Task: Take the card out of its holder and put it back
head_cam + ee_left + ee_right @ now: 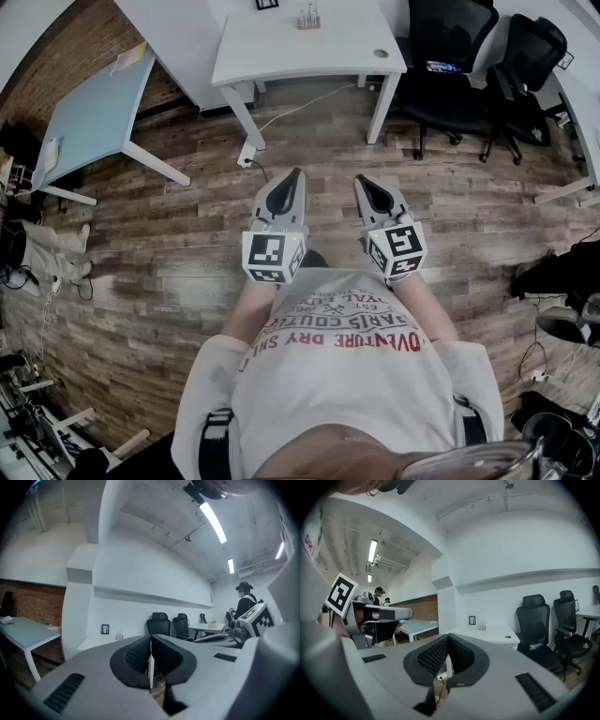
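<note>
I hold both grippers side by side at waist height over the wooden floor, pointing at a white desk. My left gripper is shut, with its ribbed pads together and nothing seen between them. My right gripper is shut too, its pads meeting at the tip. Far ahead on the desk stand a small clear holder and a black-framed sign. The holder is too small in both gripper views to make out a card.
A pale blue table stands at the left. Two black office chairs are at the right of the desk. A cable and power strip lie by the desk leg. Other people stand in the background.
</note>
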`<action>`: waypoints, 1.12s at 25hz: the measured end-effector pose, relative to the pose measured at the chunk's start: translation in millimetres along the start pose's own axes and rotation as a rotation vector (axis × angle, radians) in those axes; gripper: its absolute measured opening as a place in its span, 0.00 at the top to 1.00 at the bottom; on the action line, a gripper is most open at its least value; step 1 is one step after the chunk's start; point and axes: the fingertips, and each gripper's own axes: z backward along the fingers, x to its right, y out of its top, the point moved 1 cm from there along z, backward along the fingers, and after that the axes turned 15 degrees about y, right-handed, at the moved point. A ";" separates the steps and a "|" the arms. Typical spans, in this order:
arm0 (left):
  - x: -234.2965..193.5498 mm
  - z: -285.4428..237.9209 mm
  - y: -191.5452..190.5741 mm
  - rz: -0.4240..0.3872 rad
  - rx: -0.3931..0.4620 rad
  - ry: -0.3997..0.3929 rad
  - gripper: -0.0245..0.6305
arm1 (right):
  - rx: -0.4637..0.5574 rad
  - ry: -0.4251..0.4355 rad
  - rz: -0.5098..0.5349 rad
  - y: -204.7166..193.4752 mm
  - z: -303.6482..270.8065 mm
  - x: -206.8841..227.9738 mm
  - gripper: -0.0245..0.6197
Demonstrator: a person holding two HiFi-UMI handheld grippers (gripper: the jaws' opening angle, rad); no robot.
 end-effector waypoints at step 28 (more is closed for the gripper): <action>-16.9 -114.0 -34.7 0.012 -0.096 -0.043 0.92 | -0.059 -0.116 -0.134 -27.8 -58.7 99.3 0.93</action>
